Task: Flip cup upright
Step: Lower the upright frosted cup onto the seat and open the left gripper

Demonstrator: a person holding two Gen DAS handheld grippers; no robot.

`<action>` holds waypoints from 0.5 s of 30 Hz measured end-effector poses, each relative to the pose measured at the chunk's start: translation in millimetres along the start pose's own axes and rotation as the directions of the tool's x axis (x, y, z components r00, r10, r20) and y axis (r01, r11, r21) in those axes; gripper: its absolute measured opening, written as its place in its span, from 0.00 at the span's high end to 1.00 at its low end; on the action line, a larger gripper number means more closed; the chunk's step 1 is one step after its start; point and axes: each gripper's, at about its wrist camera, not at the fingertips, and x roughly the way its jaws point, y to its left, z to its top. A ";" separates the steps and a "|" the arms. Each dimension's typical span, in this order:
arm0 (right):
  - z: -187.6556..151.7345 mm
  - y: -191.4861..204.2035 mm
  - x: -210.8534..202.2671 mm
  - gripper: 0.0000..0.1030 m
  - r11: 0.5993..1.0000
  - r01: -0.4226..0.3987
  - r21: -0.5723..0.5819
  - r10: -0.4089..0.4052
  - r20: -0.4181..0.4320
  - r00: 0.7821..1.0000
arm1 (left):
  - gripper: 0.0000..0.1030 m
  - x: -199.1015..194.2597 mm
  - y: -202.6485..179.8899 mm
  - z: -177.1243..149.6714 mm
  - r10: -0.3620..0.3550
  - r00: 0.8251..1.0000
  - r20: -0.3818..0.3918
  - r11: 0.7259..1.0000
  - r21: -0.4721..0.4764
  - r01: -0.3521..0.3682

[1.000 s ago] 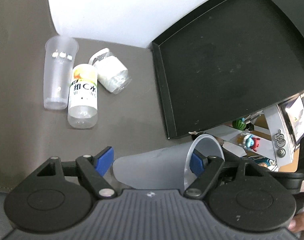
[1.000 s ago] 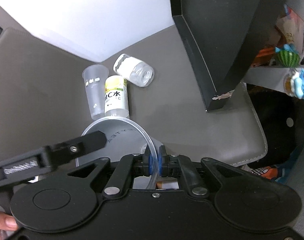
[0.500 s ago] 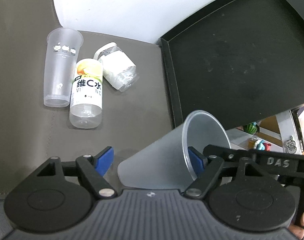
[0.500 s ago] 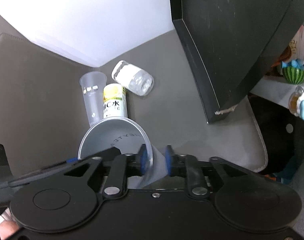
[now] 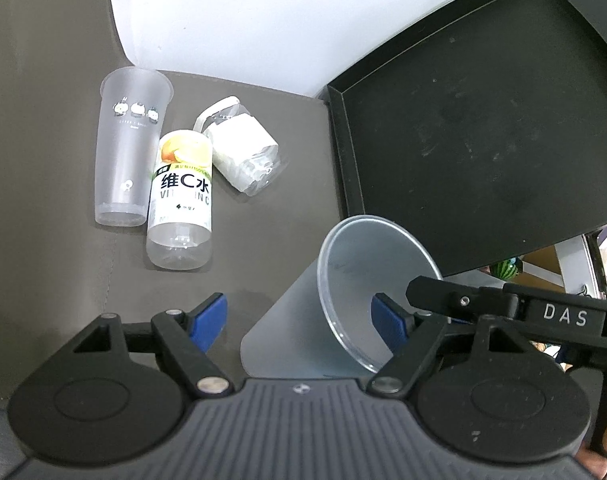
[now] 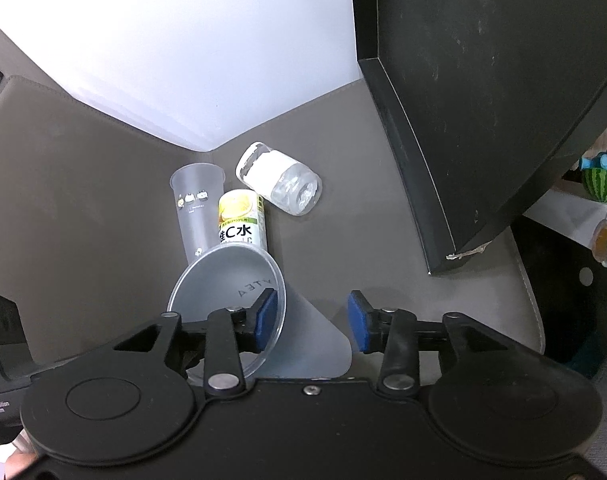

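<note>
A frosted translucent plastic cup (image 5: 303, 324) stands tilted on the grey mat, mouth up and leaning away, close in front of both cameras; it also shows in the right wrist view (image 6: 303, 340). My left gripper (image 5: 299, 320) is open, its blue pads on either side of the cup, the right pad inside the rim. My right gripper (image 6: 311, 320) is open; its left pad sits inside the cup's mouth, its right pad clear of the wall. Whether any pad touches the cup I cannot tell.
A second clear cup (image 5: 129, 148), a vitamin-water bottle (image 5: 181, 200) and a small jar (image 5: 241, 146) lie on the mat (image 5: 55, 160) to the left. A black tray (image 5: 483, 140) fills the right. The mat's edge (image 6: 531, 300) is at right, toys beyond.
My right gripper, shut on the cup's rim a second ago, has opened wide. The cup has swung from lying on its side to a steeper, mouth-up tilt. The left gripper stayed open.
</note>
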 end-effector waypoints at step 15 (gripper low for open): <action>-10.2 -0.7 -24.3 0.51 0.999 -0.050 -0.001 0.050 0.069 0.996 | 0.24 -40.3 -4.7 2.5 0.039 0.996 0.077 0.999 0.012 -0.040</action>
